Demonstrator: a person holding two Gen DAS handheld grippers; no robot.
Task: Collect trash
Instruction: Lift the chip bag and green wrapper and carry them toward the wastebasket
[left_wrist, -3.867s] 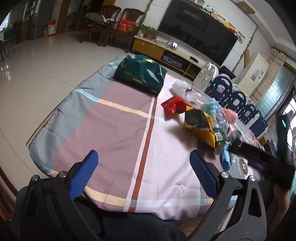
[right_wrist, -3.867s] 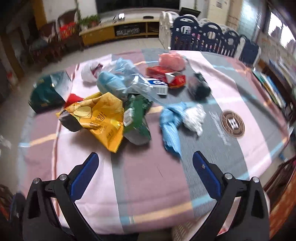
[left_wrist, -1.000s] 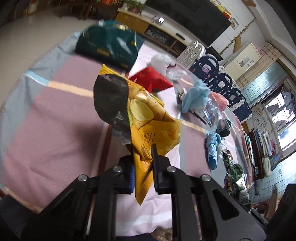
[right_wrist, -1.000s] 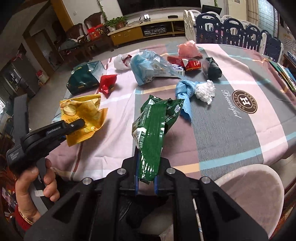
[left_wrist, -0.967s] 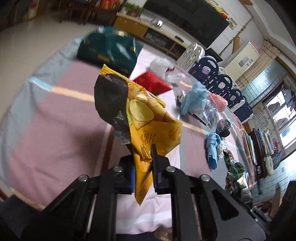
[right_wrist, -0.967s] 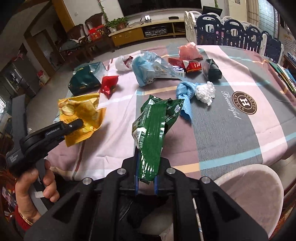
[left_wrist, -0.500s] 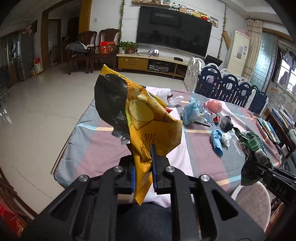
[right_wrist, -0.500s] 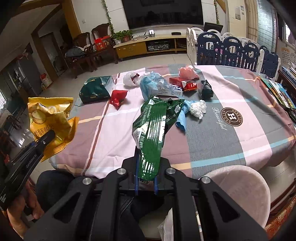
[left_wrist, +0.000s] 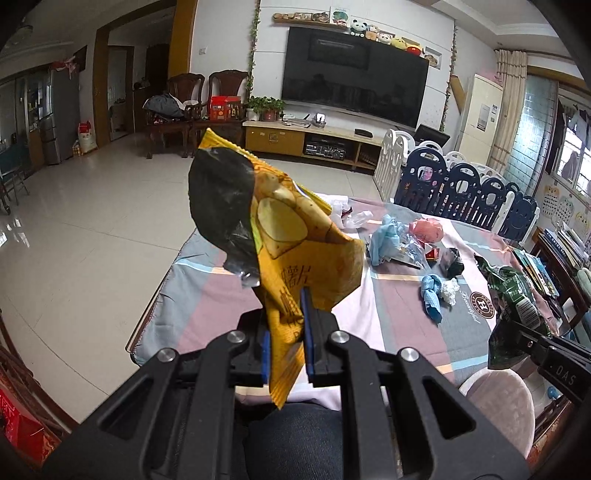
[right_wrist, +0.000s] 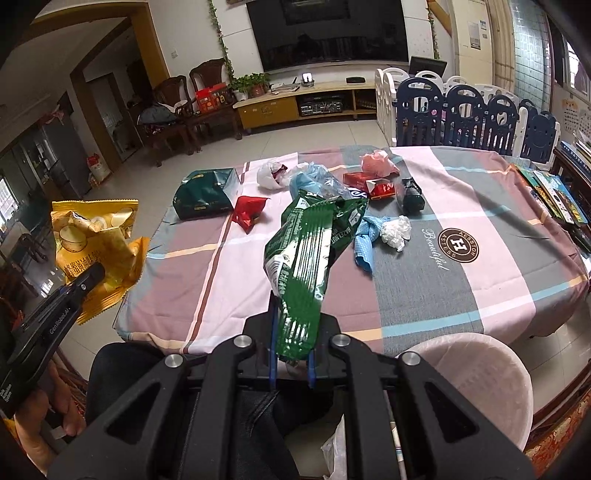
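My left gripper (left_wrist: 285, 334) is shut on a yellow chip bag (left_wrist: 291, 243) with a black patch, held up in the air off the table's near left corner. The same yellow chip bag (right_wrist: 96, 240) shows at the left of the right wrist view, pinched by the left gripper (right_wrist: 94, 275). My right gripper (right_wrist: 291, 360) is shut on a green snack wrapper (right_wrist: 306, 258), lifted above the near table edge. In the left wrist view the green snack wrapper (left_wrist: 511, 295) hangs at the right.
On the checked tablecloth (right_wrist: 424, 288) lie a dark green bag (right_wrist: 207, 194), a red wrapper (right_wrist: 249, 212), blue plastic (right_wrist: 364, 236), white tissue (right_wrist: 397, 227), a red box (right_wrist: 373, 184) and a black item (right_wrist: 410, 195). A pink stool (right_wrist: 476, 373) stands at the near right. A person's knees are below.
Both grippers have risen and drawn back from the table with their wrappers. The left one tilted up, so the room now fills its view.
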